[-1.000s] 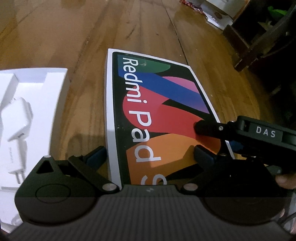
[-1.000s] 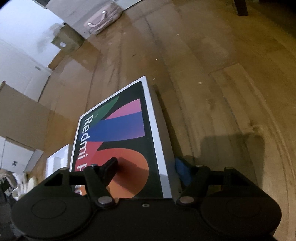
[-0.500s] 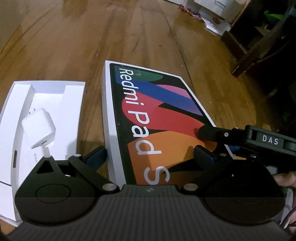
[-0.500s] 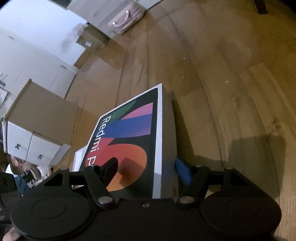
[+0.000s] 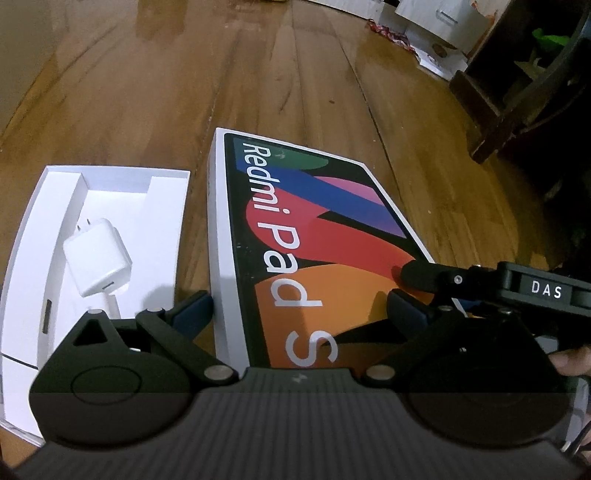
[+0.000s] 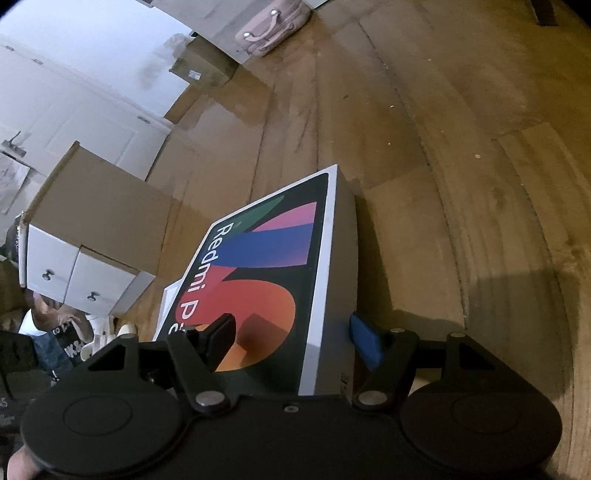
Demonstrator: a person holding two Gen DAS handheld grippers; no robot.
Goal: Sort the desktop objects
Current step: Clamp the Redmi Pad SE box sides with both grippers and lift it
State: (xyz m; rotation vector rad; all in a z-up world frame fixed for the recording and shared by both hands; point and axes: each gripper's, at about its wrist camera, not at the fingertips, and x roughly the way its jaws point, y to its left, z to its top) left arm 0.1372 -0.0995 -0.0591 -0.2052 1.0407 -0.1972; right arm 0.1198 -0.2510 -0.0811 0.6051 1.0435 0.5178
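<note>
Both grippers hold the Redmi Pad lid [image 5: 325,236] raised.

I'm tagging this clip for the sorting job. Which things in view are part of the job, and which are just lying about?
Part of the job:
- Redmi Pad box lid, between the jaws of both grippers
- white box tray
- white charger lying in the tray

Lying about:
- cardboard box by the wall
- pink bag
- white drawer unit
- dark furniture

Matte black left gripper [image 5: 301,306] – ribbed housing, silver pivot screws, blue-padded fingers [image 5: 194,314], right gripper [image 6: 291,341] labelled "DAS"
</note>
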